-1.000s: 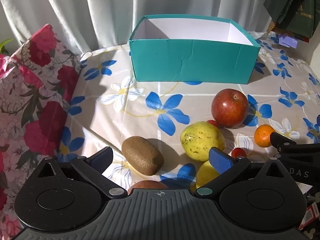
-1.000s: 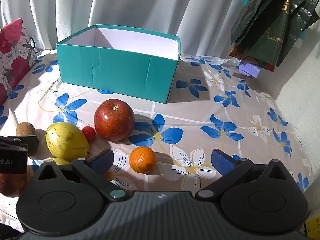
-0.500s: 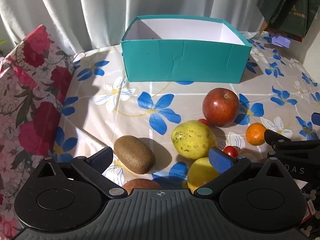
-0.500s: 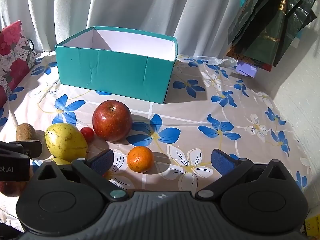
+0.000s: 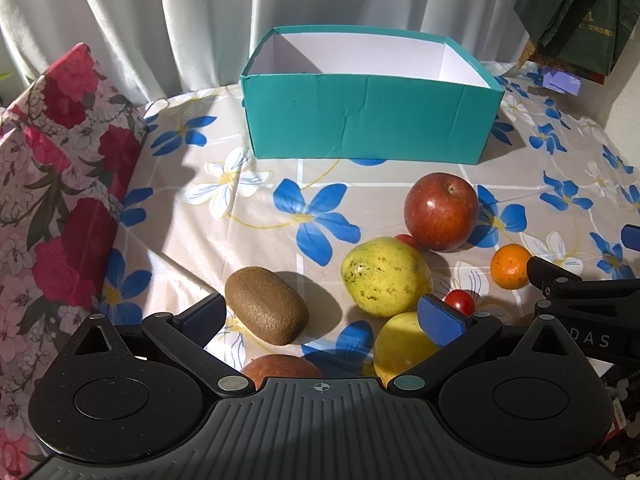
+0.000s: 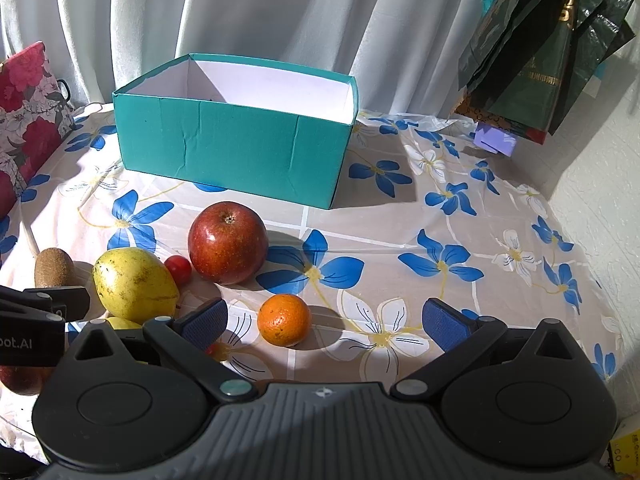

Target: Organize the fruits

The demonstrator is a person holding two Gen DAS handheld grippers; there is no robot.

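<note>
A teal box [image 5: 368, 120] with a white inside stands at the back of the flowered table; it also shows in the right wrist view [image 6: 236, 148]. In front lie a red apple [image 5: 440, 212], a yellow pear [image 5: 384, 276], a kiwi [image 5: 266, 310], a small orange [image 5: 510, 266], two cherry tomatoes [image 5: 460, 302], a yellow lemon [image 5: 400, 344] and a second apple [image 5: 280, 368]. My left gripper [image 5: 320, 316] is open above the kiwi and lemon. My right gripper [image 6: 326, 318] is open with the orange [image 6: 284, 320] between its fingers, untouched.
A floral cushion [image 5: 52, 200] borders the table on the left. White curtains [image 5: 180, 20] hang behind. Dark green bags [image 6: 540, 52] hang at the back right above a small purple item [image 6: 496, 140]. A white wall [image 6: 600, 160] stands at the right.
Both grippers have pulled back and risen a little, so the box and fruits sit further off in view. Nothing was grasped; the fruits have not moved.
</note>
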